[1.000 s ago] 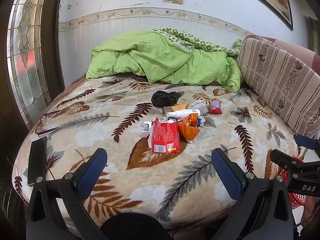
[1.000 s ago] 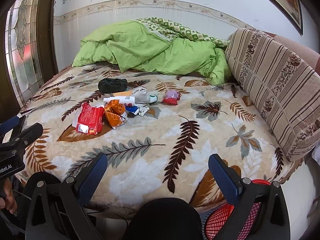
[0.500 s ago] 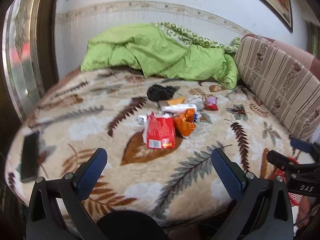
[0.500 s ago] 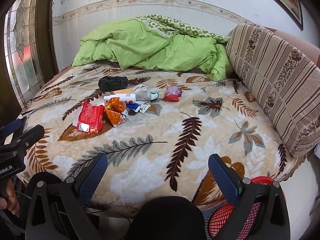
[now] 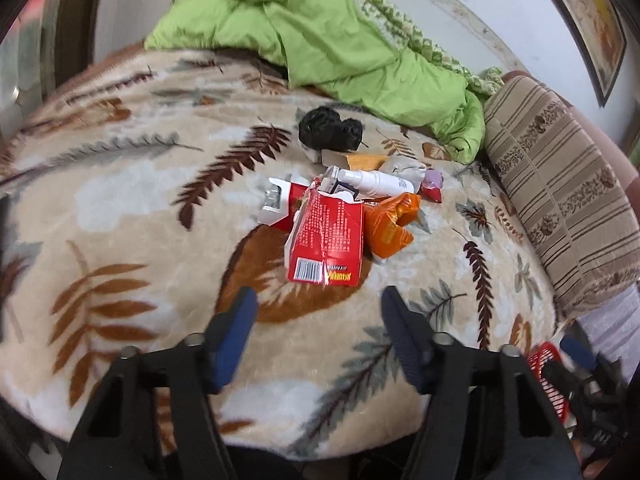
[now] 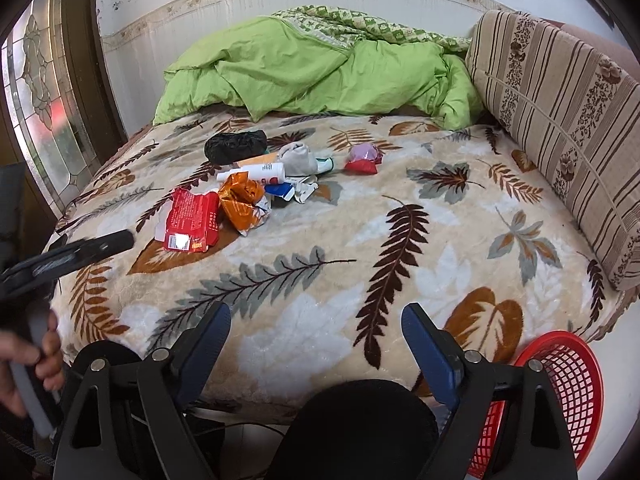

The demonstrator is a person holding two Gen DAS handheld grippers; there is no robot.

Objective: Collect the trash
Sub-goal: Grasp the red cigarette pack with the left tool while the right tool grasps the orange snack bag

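Leaf-patterned blanket (image 6: 360, 216) covers the bed, with a green quilt (image 6: 304, 68) bunched at the far side. Your trash sits mid-bed in one cluster — red packet (image 5: 326, 238), orange wrapper (image 5: 390, 222), white bottle (image 5: 376, 182), black bag (image 5: 330, 134). Your left gripper (image 5: 316, 312) hangs just short of the red packet, fingers closing with nothing between them. Your right gripper (image 6: 316, 328) is closing too, empty, well apart from the pile; the red basket (image 6: 560, 380) stands beside the bed.

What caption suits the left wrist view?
Left gripper, jaws closing and empty, nears a red wrapper on the bed.
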